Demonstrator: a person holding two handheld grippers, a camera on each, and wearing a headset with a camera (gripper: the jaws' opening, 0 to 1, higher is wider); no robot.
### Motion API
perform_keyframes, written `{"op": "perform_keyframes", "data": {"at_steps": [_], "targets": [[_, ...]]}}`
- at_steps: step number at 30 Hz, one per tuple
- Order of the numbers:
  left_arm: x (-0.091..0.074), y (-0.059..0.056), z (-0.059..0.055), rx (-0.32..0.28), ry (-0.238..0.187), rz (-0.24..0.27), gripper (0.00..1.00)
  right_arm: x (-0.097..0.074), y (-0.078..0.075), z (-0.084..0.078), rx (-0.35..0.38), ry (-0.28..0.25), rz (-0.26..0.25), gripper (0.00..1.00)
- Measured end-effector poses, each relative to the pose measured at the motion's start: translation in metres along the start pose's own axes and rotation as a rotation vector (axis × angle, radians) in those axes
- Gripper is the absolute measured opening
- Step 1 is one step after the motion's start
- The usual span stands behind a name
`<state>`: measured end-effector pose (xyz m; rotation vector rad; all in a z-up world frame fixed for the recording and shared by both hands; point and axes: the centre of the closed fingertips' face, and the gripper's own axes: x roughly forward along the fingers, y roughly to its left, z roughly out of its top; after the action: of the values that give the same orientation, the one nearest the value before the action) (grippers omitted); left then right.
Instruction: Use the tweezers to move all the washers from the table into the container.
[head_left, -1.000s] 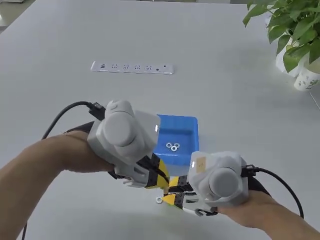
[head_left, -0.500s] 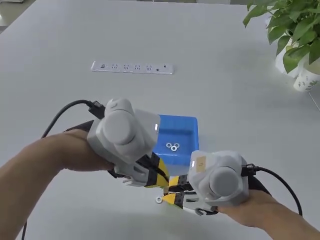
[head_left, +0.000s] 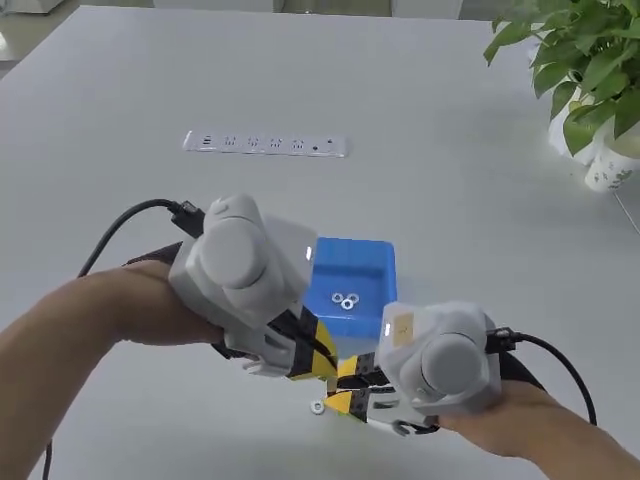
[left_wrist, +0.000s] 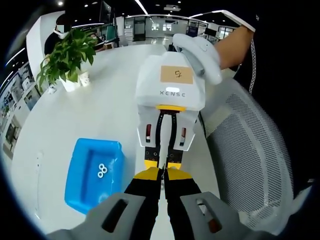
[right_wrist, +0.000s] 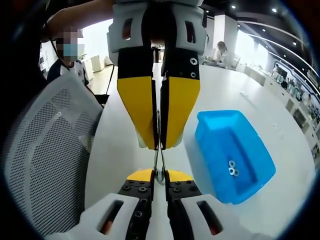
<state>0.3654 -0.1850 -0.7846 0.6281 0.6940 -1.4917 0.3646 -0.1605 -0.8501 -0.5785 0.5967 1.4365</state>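
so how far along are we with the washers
Done: a small cluster of washers already lies in the blue container. In hand: the left claw and the right claw meet tip to tip, both shut on the tweezers. Left: at least one loose washer sits on the table just beside the claws.

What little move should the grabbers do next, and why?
Probably tip the tweezers down to the washer on the table beside the grippers. The left gripper and right gripper both look shut on the tweezers. That washer lies outside the blue container, and three washers already sit inside.
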Motion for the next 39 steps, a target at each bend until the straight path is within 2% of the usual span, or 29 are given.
{"op": "perform_keyframes", "data": {"at_steps": [11, 22, 27, 39], "targets": [[-0.011, 0.002, 0.009, -0.006, -0.012, 0.006, 0.06, -0.010, -0.003, 0.010, -0.011, -0.004, 0.006, 0.10], [-0.022, 0.007, 0.018, -0.002, -0.007, 0.010, 0.06, -0.020, -0.008, 0.022, -0.013, -0.010, 0.010, 0.10], [-0.028, 0.009, 0.021, 0.005, 0.010, 0.011, 0.06, -0.023, -0.010, 0.027, -0.018, -0.013, 0.013, 0.10], [-0.042, 0.023, 0.032, 0.028, 0.013, 0.024, 0.06, -0.032, -0.026, 0.041, -0.035, -0.026, -0.006, 0.10]]}}
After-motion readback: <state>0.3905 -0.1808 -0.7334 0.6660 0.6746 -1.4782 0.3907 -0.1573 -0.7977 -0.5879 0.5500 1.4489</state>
